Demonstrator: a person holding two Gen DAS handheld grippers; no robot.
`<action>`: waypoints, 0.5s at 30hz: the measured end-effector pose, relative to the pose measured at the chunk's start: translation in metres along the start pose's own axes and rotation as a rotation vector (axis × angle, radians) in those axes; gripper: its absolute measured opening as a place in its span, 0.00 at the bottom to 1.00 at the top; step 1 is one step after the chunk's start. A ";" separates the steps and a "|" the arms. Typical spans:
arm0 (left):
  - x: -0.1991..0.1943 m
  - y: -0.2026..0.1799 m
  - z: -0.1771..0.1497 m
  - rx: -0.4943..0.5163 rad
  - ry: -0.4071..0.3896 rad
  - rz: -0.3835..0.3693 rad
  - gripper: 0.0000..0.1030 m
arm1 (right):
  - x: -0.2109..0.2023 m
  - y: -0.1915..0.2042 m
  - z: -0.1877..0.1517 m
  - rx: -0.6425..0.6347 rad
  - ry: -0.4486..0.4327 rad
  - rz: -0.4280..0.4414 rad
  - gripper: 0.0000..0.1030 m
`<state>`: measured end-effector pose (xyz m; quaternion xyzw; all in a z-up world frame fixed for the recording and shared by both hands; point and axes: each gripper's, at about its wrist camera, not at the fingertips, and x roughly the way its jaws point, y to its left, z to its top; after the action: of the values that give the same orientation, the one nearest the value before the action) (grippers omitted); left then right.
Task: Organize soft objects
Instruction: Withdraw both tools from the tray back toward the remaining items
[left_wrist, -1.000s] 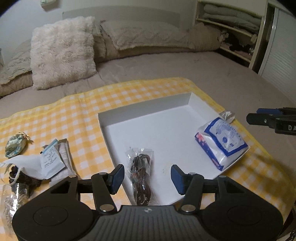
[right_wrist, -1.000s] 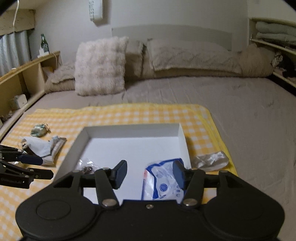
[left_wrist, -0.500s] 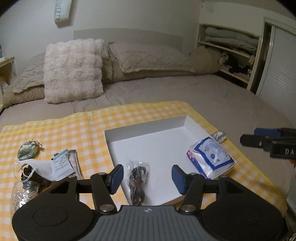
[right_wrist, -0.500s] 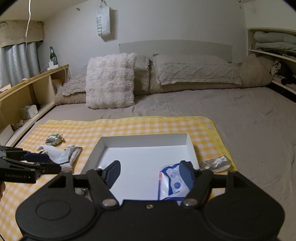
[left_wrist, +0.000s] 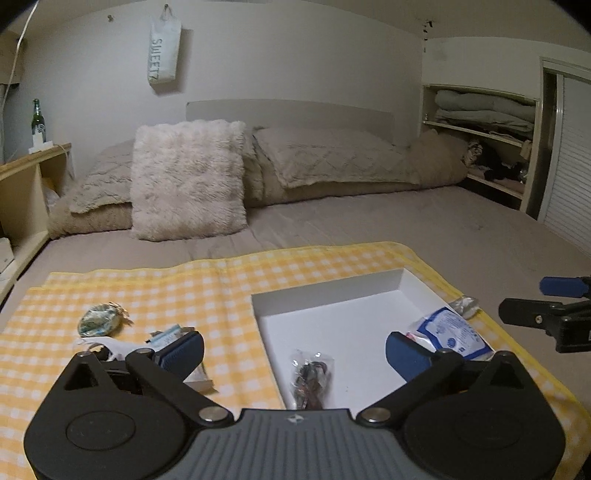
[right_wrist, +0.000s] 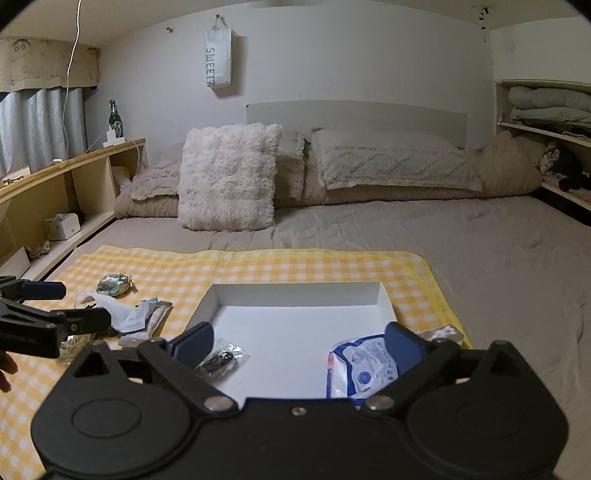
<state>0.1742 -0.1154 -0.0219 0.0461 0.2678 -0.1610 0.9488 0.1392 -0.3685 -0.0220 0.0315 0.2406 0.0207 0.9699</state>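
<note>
Both grippers are opening wide, nothing between the jaws. Left gripper is nearer the leftover pile on the checkered cloth, lying to its left, outside the white tray; right gripper hovers over the tray.

A big bed with a gray sheet, fluffy pillow and flatter pillows at its head, yellow checked cloth spread on it, white tray on the cloth, small soft things beside it, maybe pouches.
</note>
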 end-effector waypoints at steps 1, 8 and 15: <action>0.000 0.002 0.000 -0.003 -0.004 0.005 1.00 | 0.000 0.002 0.000 -0.001 -0.005 -0.002 1.00; -0.005 0.022 0.003 -0.044 -0.027 0.050 1.00 | 0.009 0.014 0.003 -0.041 -0.028 -0.012 1.00; -0.014 0.046 0.007 -0.046 -0.042 0.105 1.00 | 0.021 0.034 0.010 -0.080 -0.039 -0.007 1.00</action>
<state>0.1816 -0.0692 -0.0081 0.0348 0.2487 -0.1058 0.9621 0.1618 -0.3341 -0.0206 -0.0077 0.2209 0.0261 0.9749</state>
